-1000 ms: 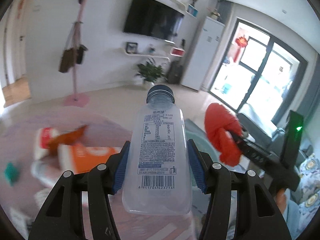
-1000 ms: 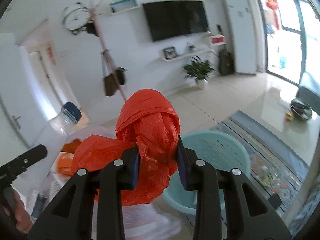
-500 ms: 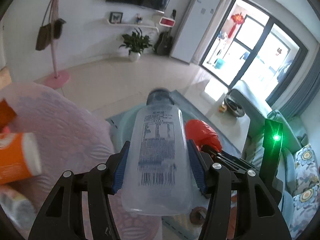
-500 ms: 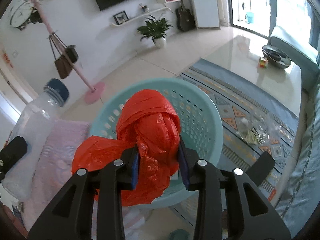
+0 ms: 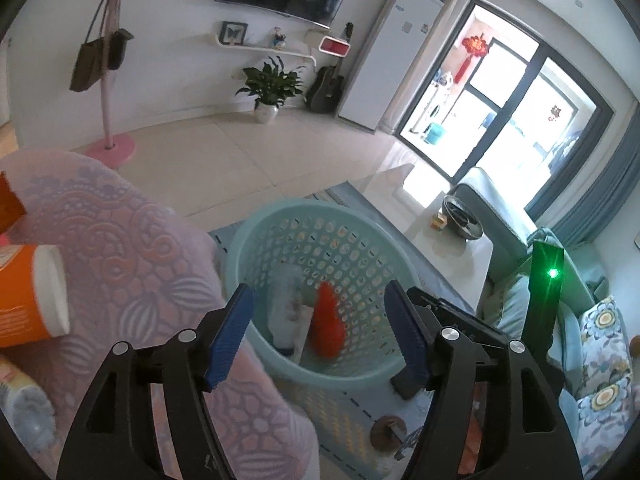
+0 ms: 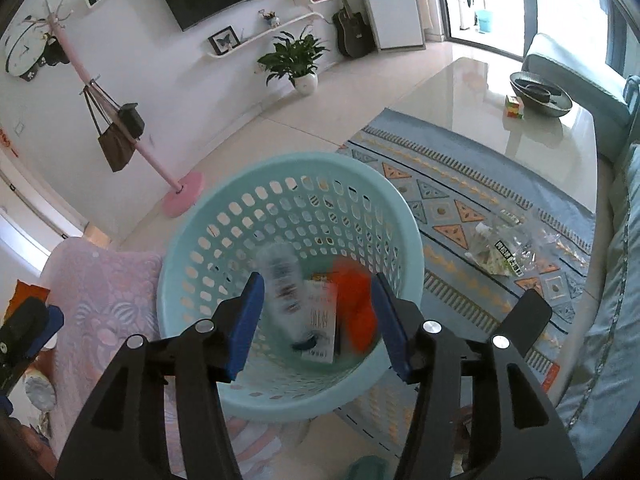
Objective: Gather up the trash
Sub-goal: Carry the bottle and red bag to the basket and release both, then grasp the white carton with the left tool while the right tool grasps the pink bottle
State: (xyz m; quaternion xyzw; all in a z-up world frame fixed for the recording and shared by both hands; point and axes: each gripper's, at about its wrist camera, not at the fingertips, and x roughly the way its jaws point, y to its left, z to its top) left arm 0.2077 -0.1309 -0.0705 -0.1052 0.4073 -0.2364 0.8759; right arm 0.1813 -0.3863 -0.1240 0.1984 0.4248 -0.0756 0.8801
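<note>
A light teal perforated basket (image 5: pixel 256 224) (image 6: pixel 224 184) stands on the floor beside the table. Inside it a clear plastic bottle (image 5: pixel 286 300) (image 6: pixel 282 284) and a red plastic bag (image 5: pixel 328 328) (image 6: pixel 356 304) appear blurred, next to a white printed box (image 6: pixel 320 320). My left gripper (image 5: pixel 320 336) is open and empty above the basket's near rim. My right gripper (image 6: pixel 316 320) is open and empty over the basket; its body shows in the left wrist view (image 5: pixel 472 328).
A pink lace-patterned tablecloth (image 5: pixel 120 248) (image 6: pixel 100 288) covers the table at left, carrying an orange cup (image 5: pixel 28 292) and other wrappers. A clear plastic bag (image 6: pixel 504 248) lies on the patterned rug (image 6: pixel 460 184). A glass coffee table (image 6: pixel 520 112) and sofa stand at right.
Both grippers have opened over the basket. The bottle left my left gripper and the red bag left my right gripper; both are now in the basket.
</note>
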